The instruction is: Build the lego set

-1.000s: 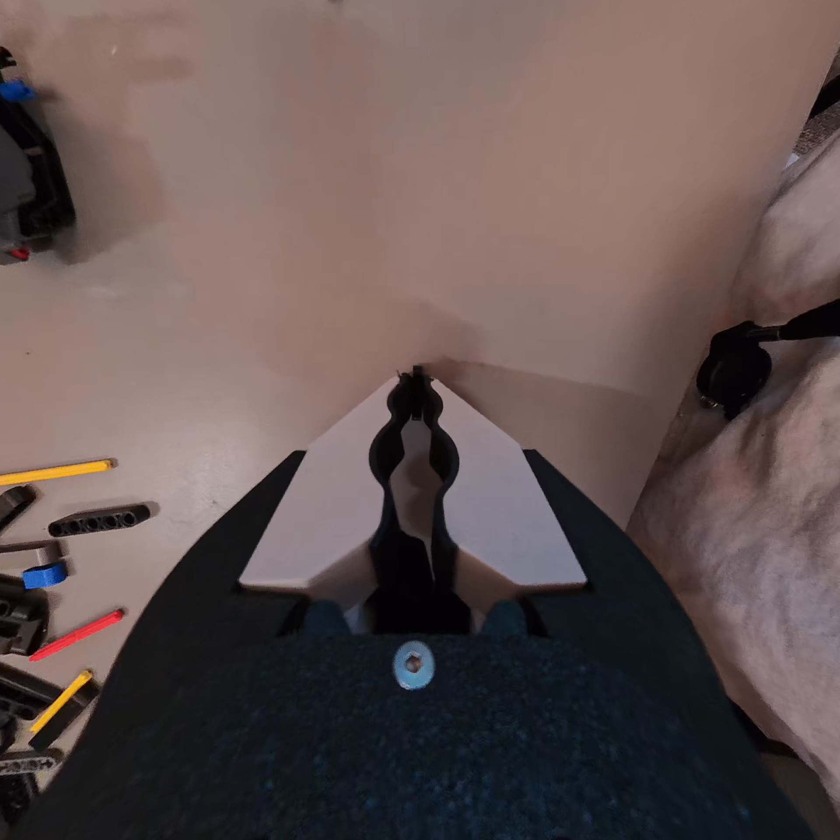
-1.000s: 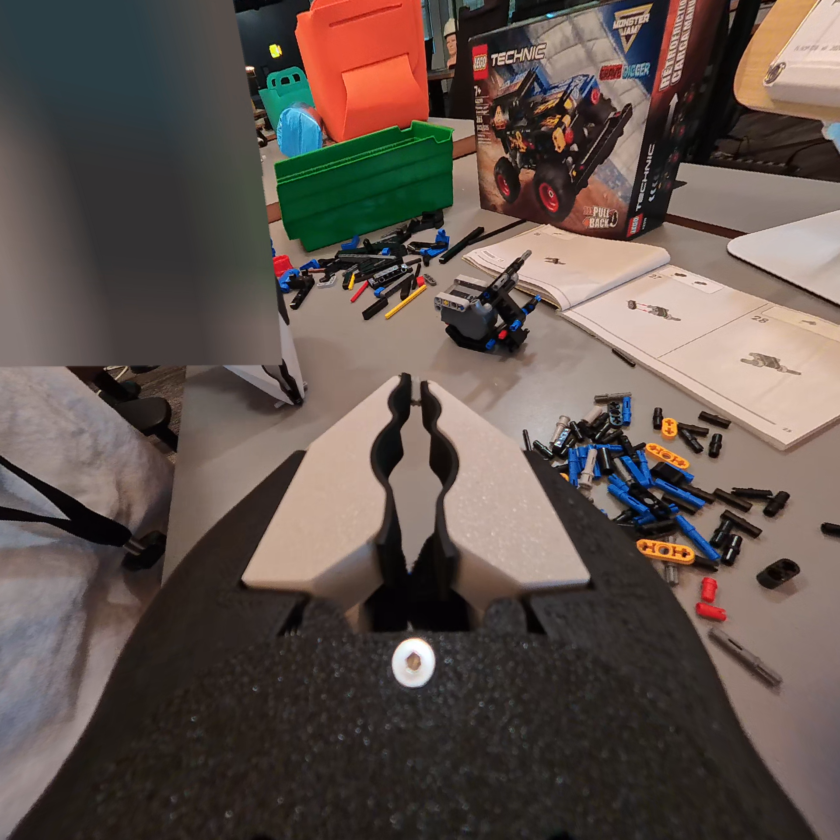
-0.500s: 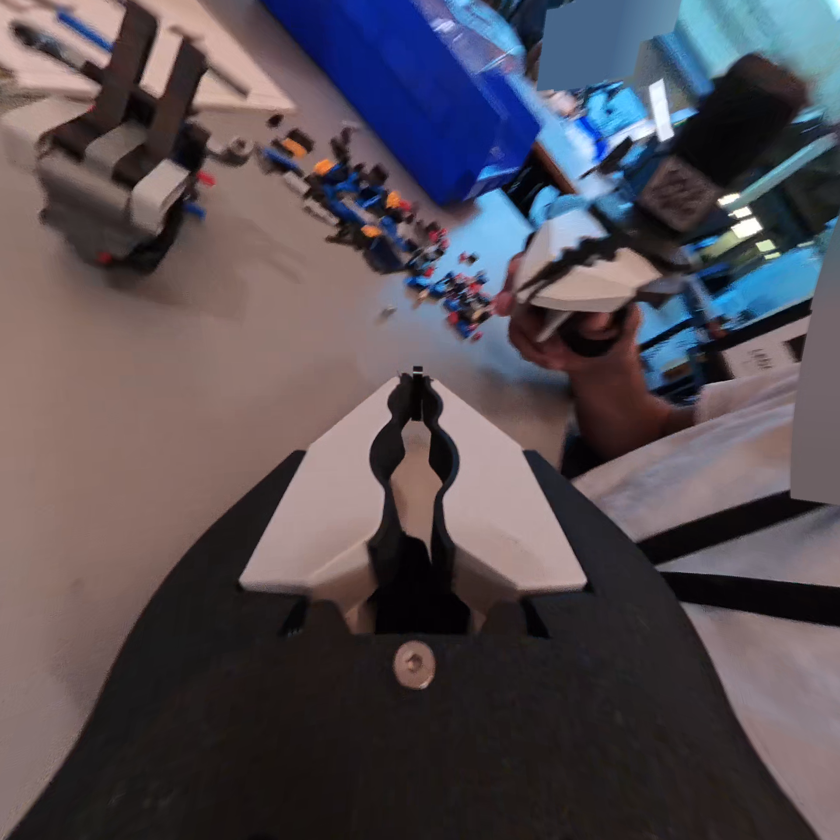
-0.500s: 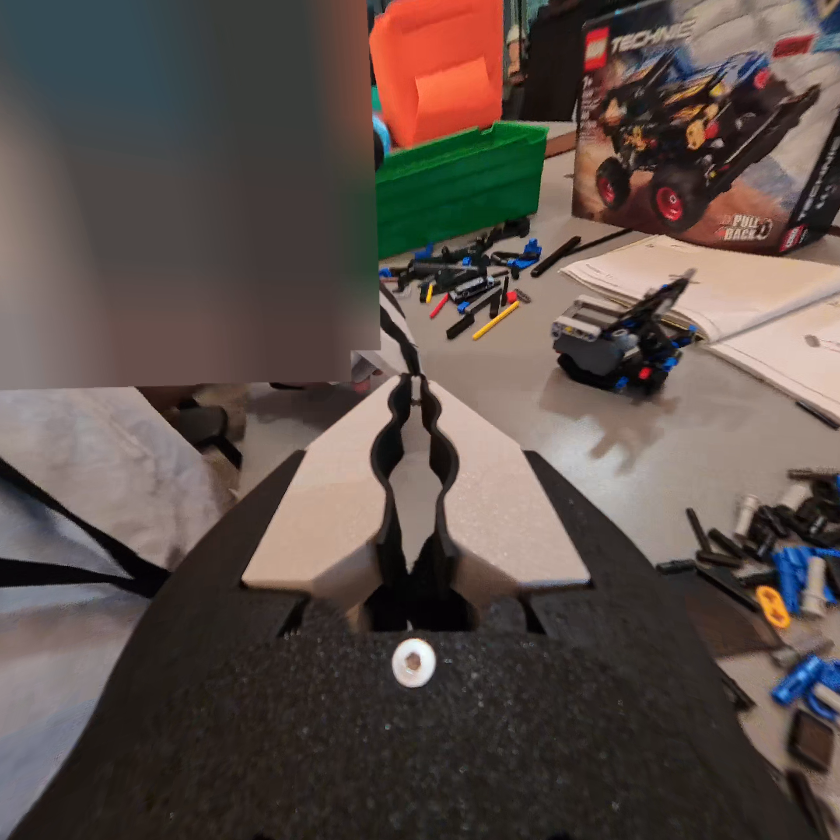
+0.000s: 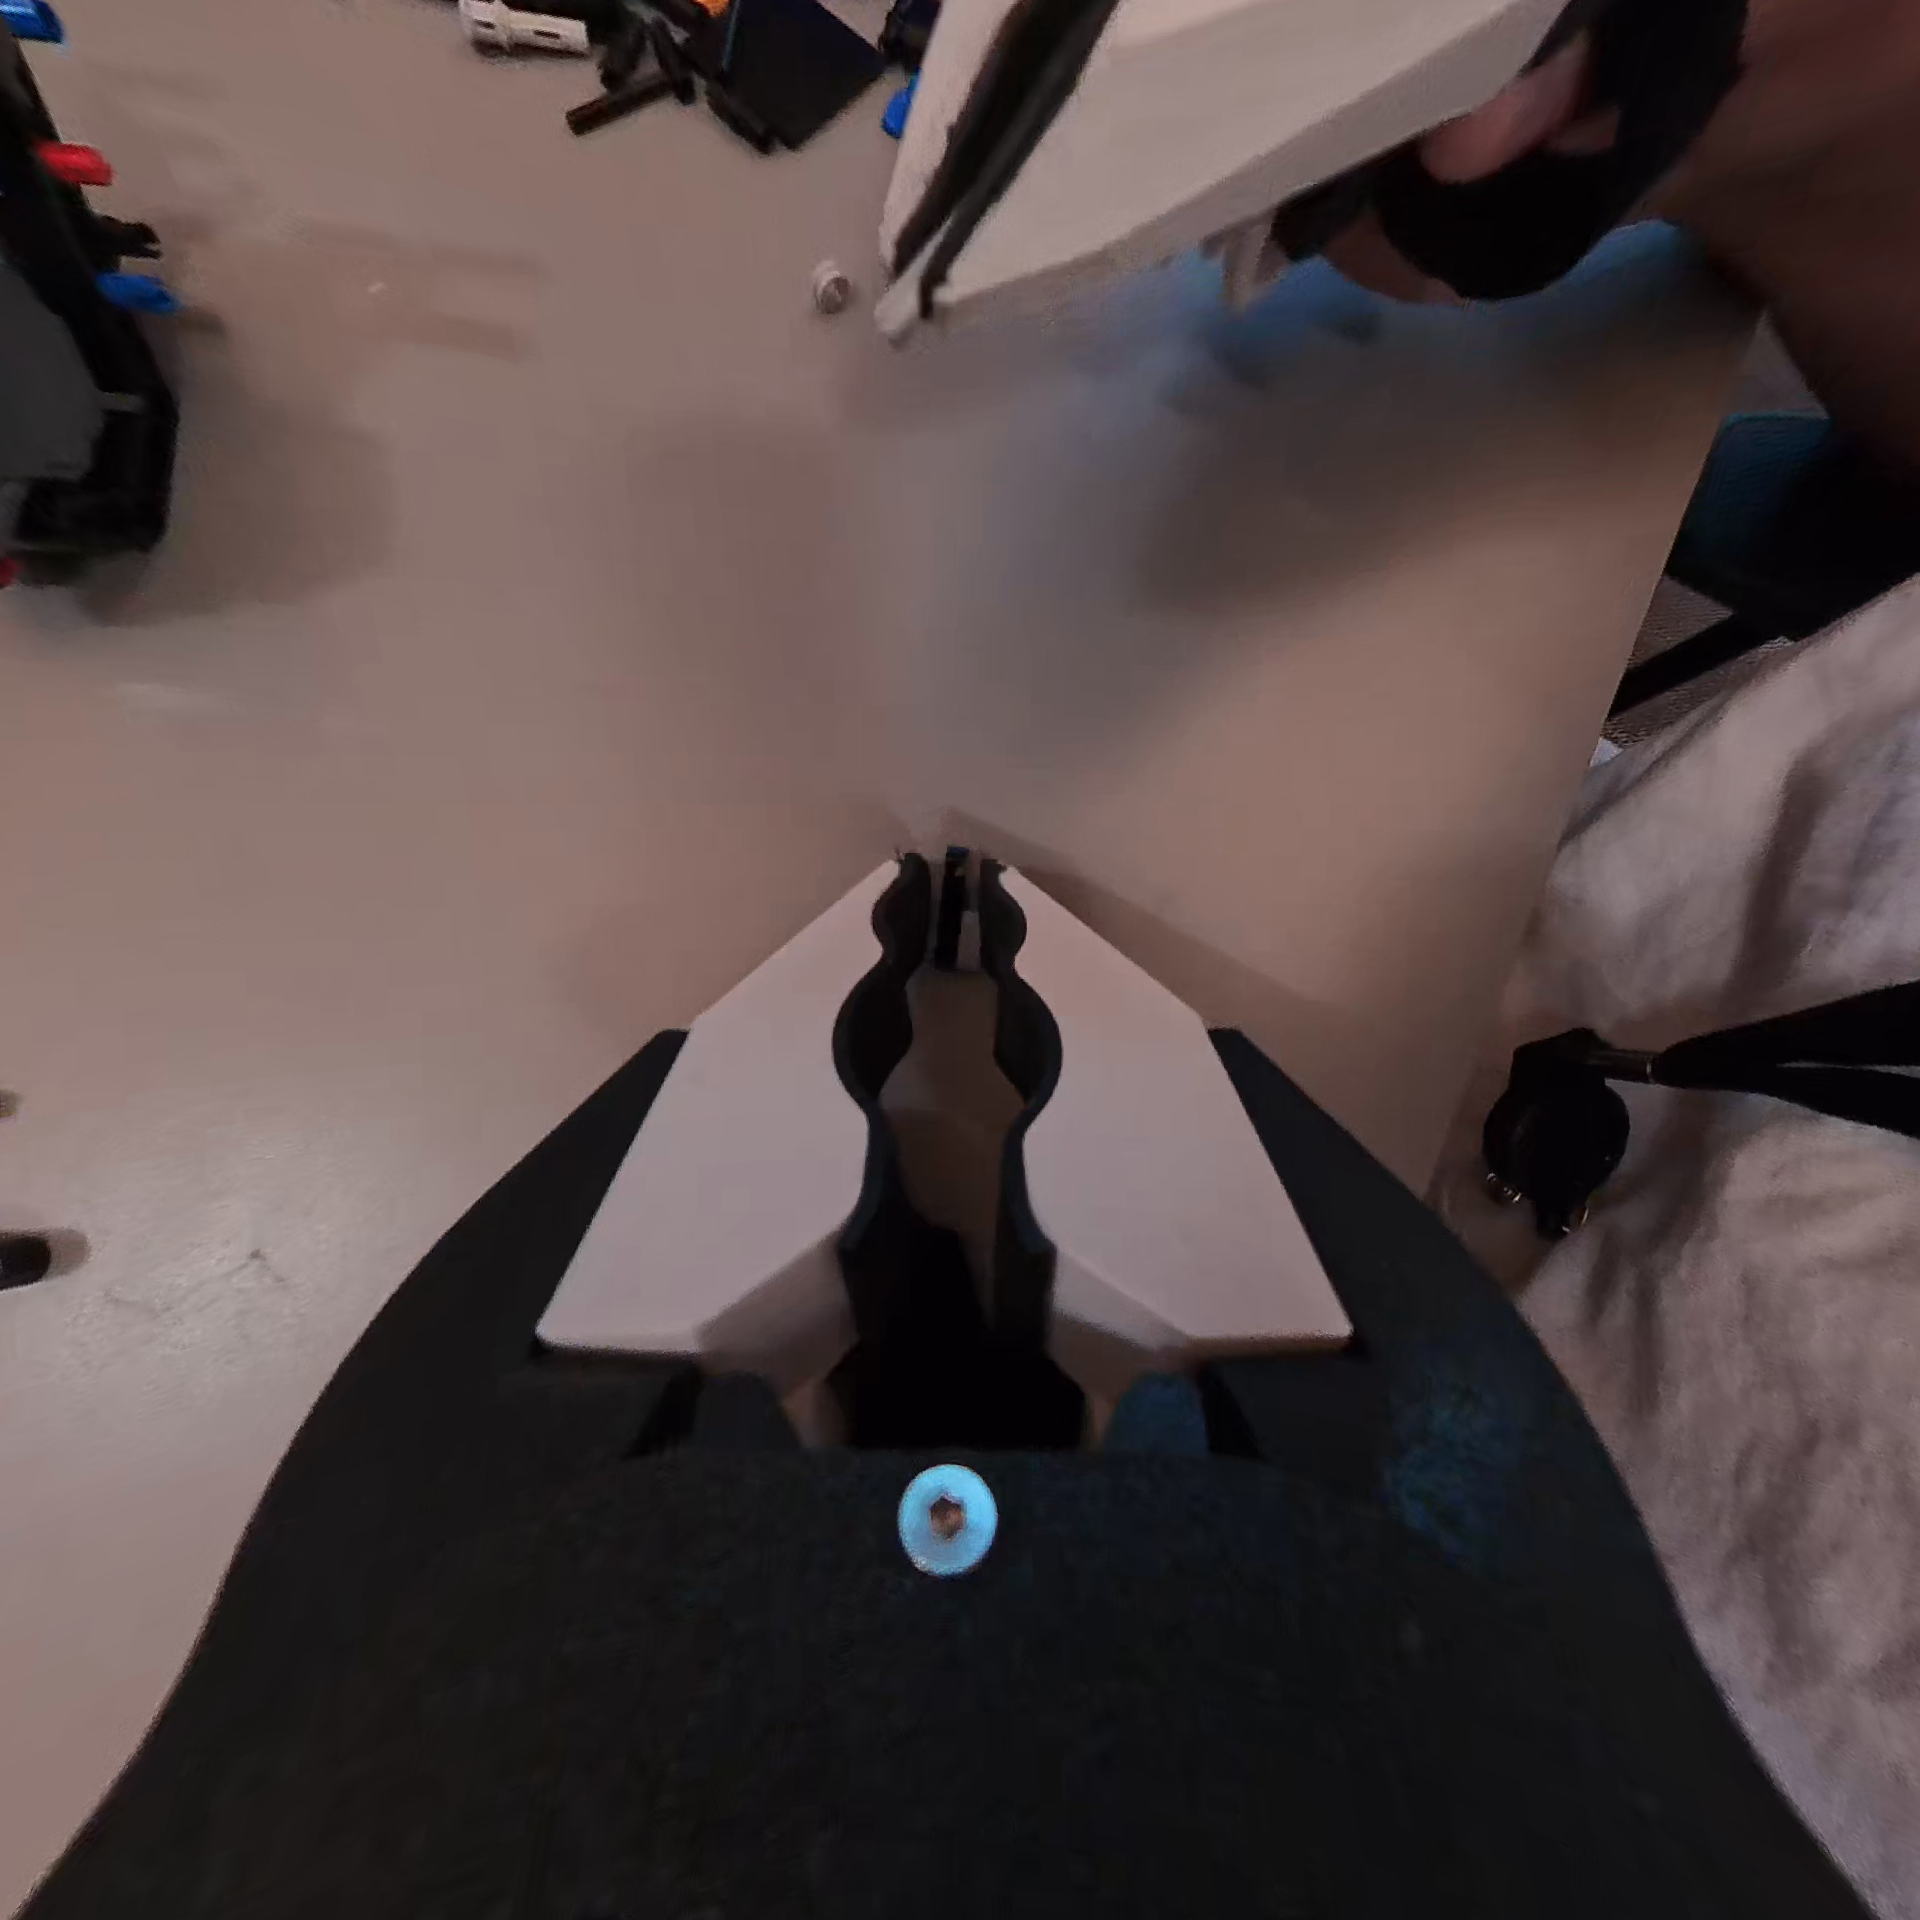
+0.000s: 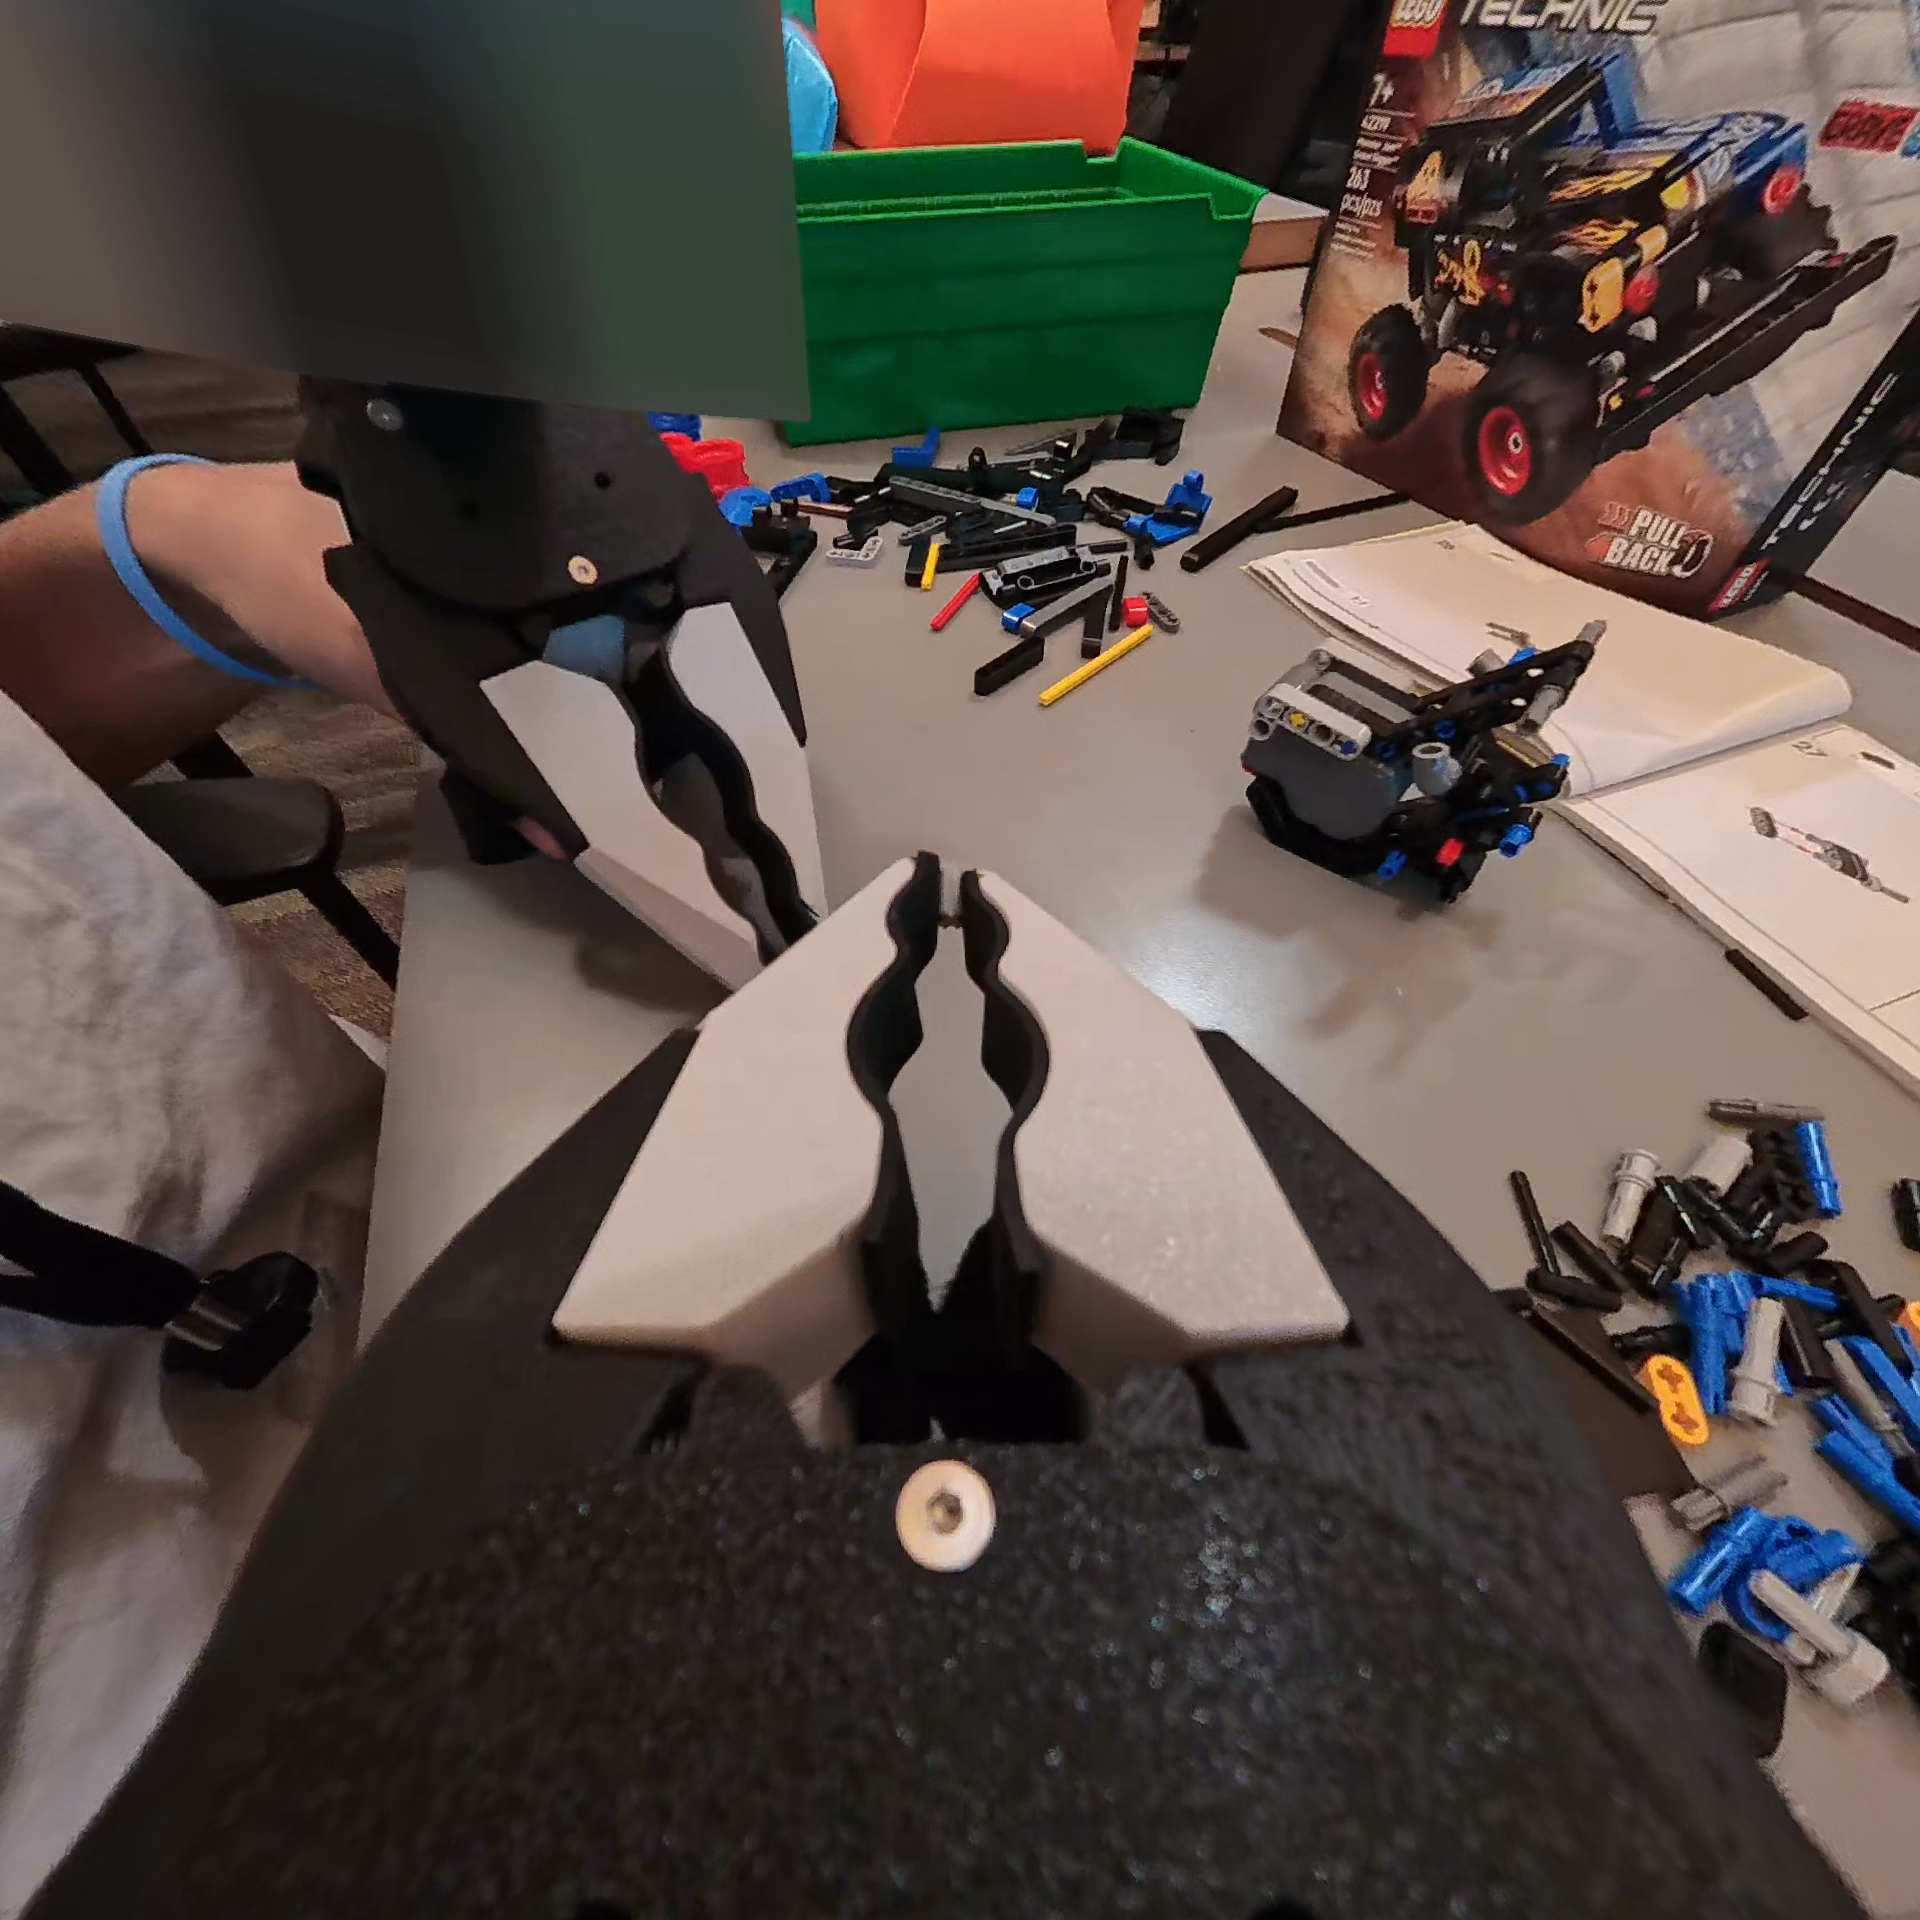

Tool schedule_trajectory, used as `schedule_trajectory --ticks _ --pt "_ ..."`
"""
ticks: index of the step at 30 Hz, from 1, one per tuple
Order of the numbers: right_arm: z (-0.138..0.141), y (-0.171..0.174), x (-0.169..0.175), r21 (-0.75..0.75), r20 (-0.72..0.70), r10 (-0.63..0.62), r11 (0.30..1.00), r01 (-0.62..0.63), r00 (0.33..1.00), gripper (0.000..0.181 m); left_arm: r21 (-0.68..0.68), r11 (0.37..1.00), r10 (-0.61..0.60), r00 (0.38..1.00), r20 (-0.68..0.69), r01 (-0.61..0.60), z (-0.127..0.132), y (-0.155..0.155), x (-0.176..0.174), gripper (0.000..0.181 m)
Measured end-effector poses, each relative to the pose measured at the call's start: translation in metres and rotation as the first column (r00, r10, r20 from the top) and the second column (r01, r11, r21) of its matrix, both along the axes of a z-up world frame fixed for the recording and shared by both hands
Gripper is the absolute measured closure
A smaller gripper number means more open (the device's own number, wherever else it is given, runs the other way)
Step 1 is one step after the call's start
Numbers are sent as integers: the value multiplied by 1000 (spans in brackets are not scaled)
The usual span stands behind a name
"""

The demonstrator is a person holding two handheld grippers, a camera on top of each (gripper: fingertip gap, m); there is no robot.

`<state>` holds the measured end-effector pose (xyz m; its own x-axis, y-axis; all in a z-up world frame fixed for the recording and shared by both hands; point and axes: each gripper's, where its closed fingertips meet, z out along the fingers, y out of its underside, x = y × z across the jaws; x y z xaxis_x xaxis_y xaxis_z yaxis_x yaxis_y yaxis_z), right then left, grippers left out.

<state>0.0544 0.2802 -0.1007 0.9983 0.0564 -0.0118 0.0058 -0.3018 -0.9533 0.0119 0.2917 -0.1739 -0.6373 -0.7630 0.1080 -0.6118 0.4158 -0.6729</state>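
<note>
Left gripper (image 5: 951,868): tips nearly closed on a small black-and-pale piece (image 5: 952,920), too small to identify; it hangs close over the grey table (image 5: 520,831) near the front edge. Right gripper (image 6: 943,871): tips drawn close with a tiny pale bit (image 6: 948,891) showing in the narrow gap; cannot tell whether they are gripping it. In the right wrist view the left gripper sits just left of and touching-close to the right gripper's tip, angled down toward the table. Landmark: the partly built grey, black and blue lego model (image 6: 1403,769), standing on the table beyond and right of both grippers. Nearer than the model, to its right: a loose pile of blue, black and grey pins (image 6: 1766,1351) with orange connectors. Directly right of and behind the model: the open instruction booklet (image 6: 1714,790). Left of and behind the model: a scatter of black, blue, red and yellow beams and axles (image 6: 1018,561). Beyond that scatter: a green bin (image 6: 1018,281), an orange object (image 6: 977,62) behind it. Behind the model to the right: the set's box (image 6: 1621,291), upright. White fabric (image 5: 1766,1143) lies past the table edge.
</note>
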Motion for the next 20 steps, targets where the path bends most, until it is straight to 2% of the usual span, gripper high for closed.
schedule_trajectory --ticks 5,10,20 --pt "2 -4 3 10 -28 0 1000 0 1000 178 -7 1000 -9 1000 11 9 6 0 -2 170" --pt "1 -5 -1 1 -27 16 1000 -16 999 178 91 993 -75 997 19 73 4 9 -9 170" --pt "1 -6 -4 3 -32 34 999 -34 999 178 142 981 -137 991 6 134 6 10 -7 169"
